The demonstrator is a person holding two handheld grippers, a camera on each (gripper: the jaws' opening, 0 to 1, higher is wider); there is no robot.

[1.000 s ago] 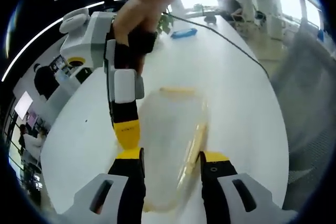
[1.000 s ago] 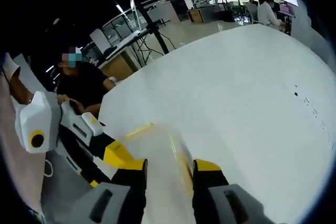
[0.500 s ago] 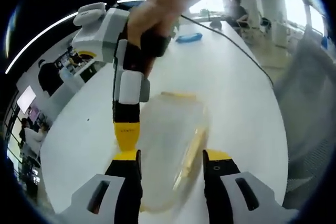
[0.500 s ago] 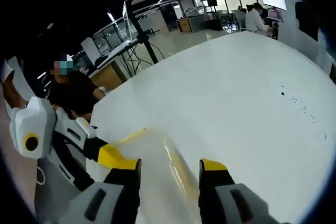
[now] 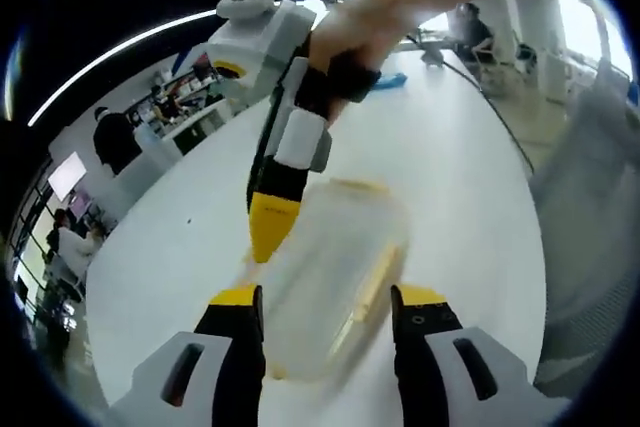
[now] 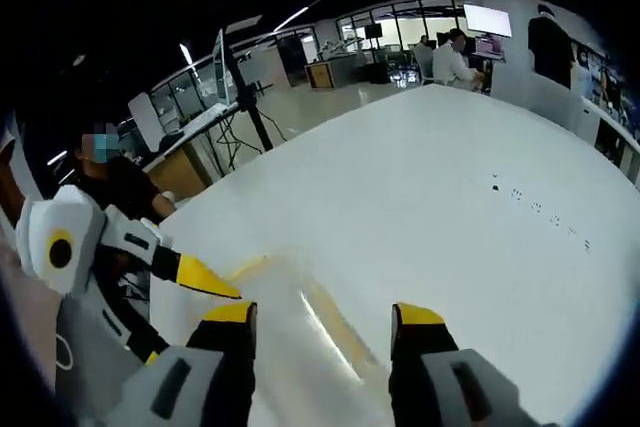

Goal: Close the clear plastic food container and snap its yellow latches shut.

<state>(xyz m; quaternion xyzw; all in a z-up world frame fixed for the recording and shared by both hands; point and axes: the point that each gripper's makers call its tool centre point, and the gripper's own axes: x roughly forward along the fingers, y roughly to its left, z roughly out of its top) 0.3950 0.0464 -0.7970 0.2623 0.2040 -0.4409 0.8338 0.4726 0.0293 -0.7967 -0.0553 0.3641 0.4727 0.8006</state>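
In the left gripper view, the left gripper (image 5: 326,302) has its fingers (image 5: 240,317) spread wide on either side of the clear container (image 5: 330,277), which lies on the white table (image 5: 460,187); contact cannot be told. The right gripper (image 5: 268,230) points its yellow tip at the container's left edge. In the right gripper view, its fingers (image 6: 415,332) stand open, gripping nothing, above the blurred container (image 6: 310,347).
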